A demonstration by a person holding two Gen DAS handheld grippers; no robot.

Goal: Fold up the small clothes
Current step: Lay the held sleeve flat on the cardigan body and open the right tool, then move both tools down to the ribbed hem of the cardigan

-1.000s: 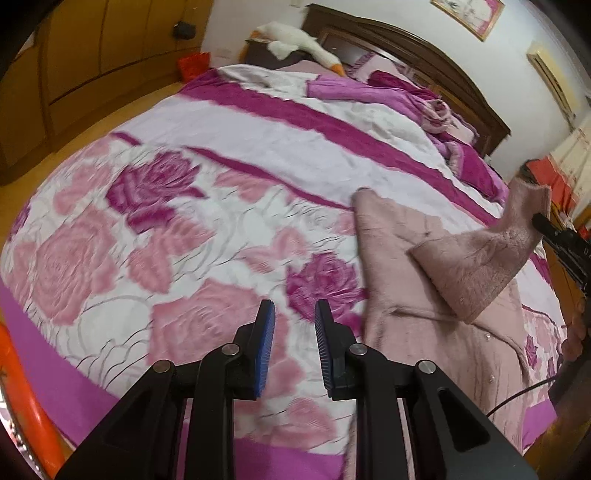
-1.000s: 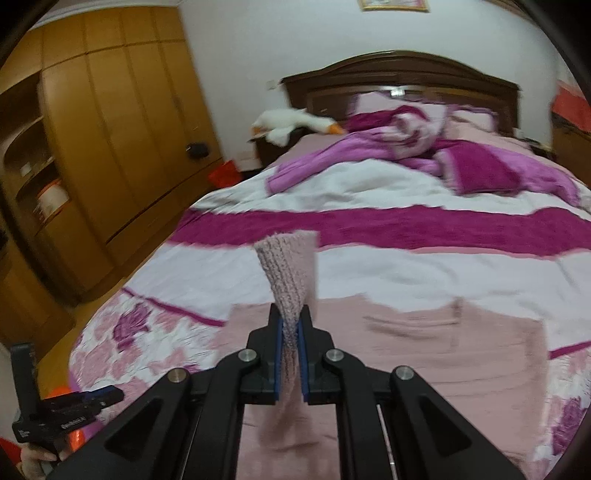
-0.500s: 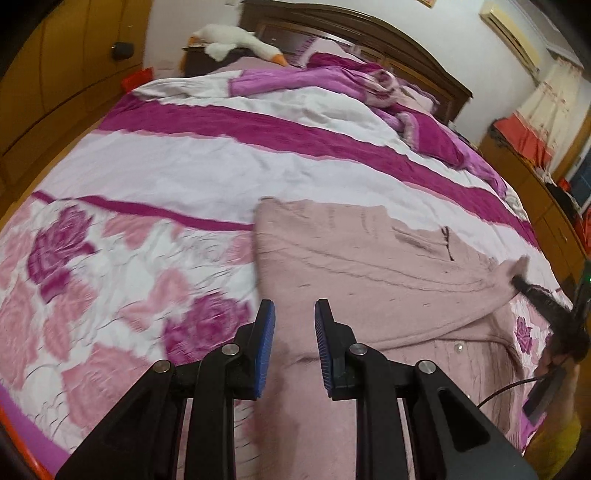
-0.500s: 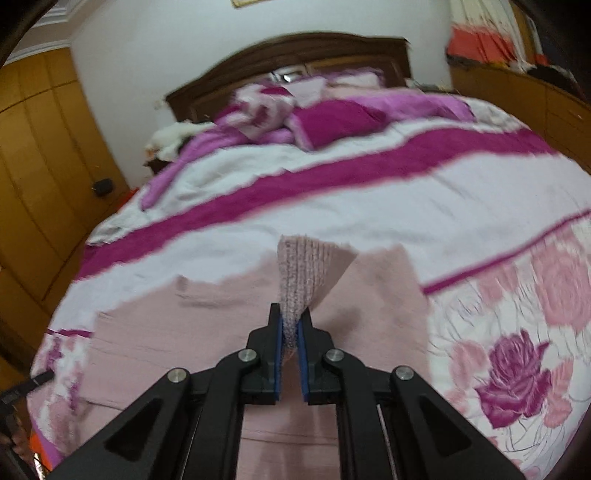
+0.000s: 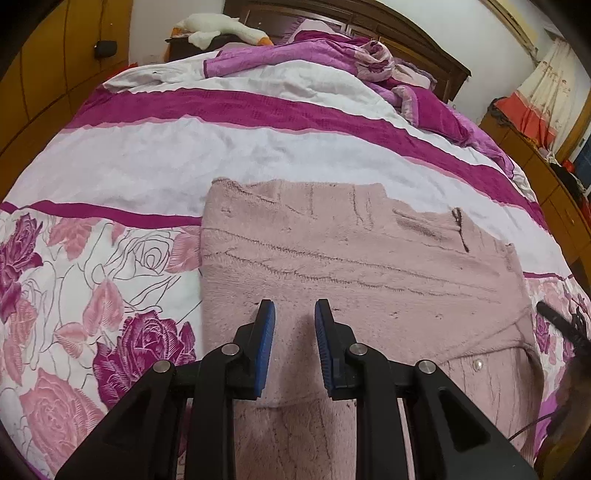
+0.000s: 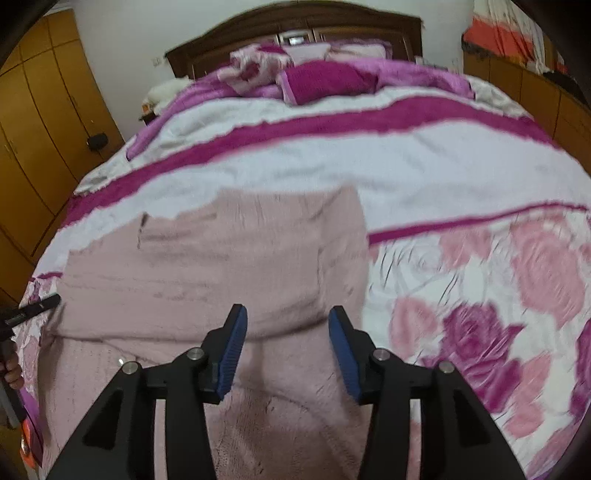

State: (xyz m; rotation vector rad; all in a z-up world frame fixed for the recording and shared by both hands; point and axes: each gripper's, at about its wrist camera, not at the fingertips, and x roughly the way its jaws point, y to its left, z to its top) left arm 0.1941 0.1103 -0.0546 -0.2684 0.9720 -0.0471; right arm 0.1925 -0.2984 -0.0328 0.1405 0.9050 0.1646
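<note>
A fuzzy pale pink cardigan [image 5: 332, 258] lies flat on the rose-patterned bedspread [image 5: 74, 277], with one sleeve folded across its body [image 6: 207, 280]. My left gripper [image 5: 294, 310] hovers over the cardigan's near left part, its blue pads apart with nothing between them. Over the cardigan's right side, the jaws of my right gripper [image 6: 286, 314] are opening, and no cloth is between them. The right gripper's tip [image 5: 557, 321] shows at the left wrist view's right edge, and the left gripper's tip [image 6: 37, 308] at the right wrist view's left edge.
A crumpled purple blanket [image 5: 369, 55] and pillows lie at the dark wooden headboard [image 6: 295, 22]. A white plush goose [image 5: 221, 27] rests on a nightstand. Wooden wardrobes [image 6: 37, 129] line one side and low cabinets [image 5: 546, 177] the other.
The right gripper carried the sleeve across the cardigan, lowered it and let go; its jaws now stand apart. The left gripper moved from the bare bedspread to over the cardigan.
</note>
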